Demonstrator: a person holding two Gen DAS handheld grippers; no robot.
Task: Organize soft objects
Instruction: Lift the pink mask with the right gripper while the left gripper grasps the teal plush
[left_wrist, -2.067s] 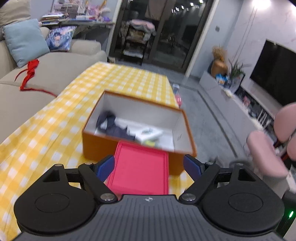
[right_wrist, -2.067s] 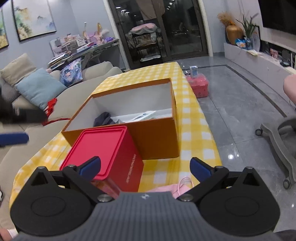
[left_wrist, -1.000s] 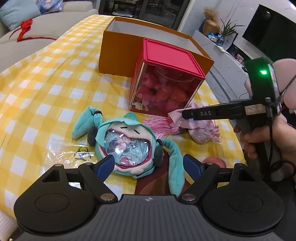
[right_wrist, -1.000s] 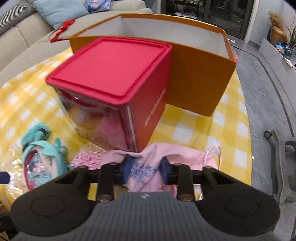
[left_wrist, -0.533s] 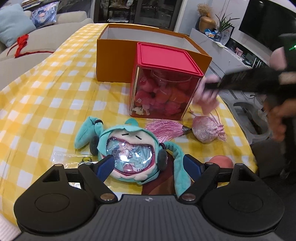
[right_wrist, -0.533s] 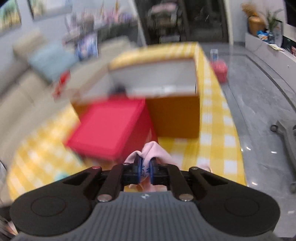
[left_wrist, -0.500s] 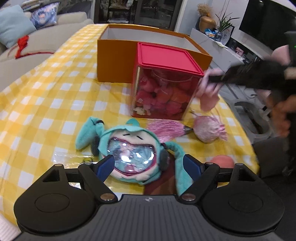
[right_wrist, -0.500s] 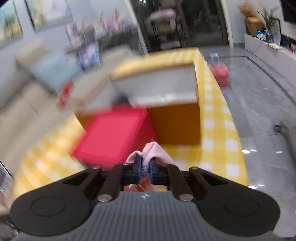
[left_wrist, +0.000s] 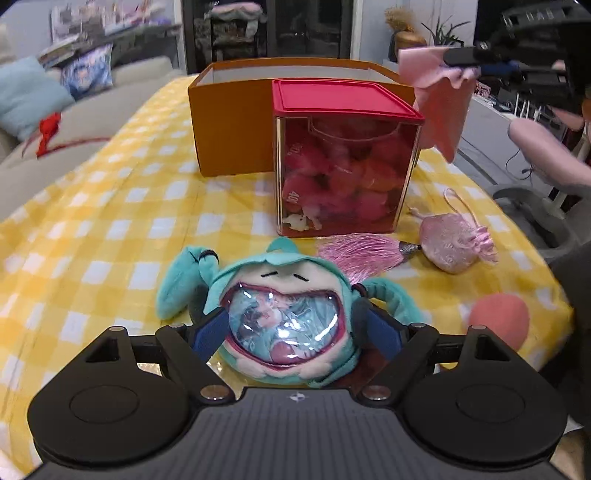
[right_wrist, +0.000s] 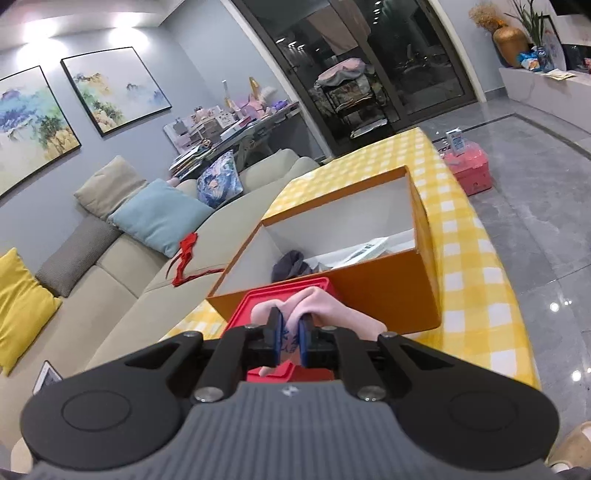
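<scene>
The right claw (right_wrist: 289, 336) is clamped on one pale pink cloth (right_wrist: 325, 306), soft and creased, with blue print showing between the pads. The left wrist view shows the same cloth (left_wrist: 441, 99) hanging in the air above and to the right of the red-lidded clear box (left_wrist: 343, 158), clear of the worktop (left_wrist: 110, 206). The left claw (left_wrist: 295, 334) stands wide, its blue pads either side of one teal plush doll (left_wrist: 280, 314) with a glossy clear face panel; whether they touch it cannot be told. The plush lies on the yellow checked cloth of the worktop. One red-lidded box holds pink and red soft items. One open orange box (right_wrist: 388, 291) stands directly behind it. One pink sachet with tassel (left_wrist: 448, 245) and one coral round object (left_wrist: 498, 314) lie to the right.
</scene>
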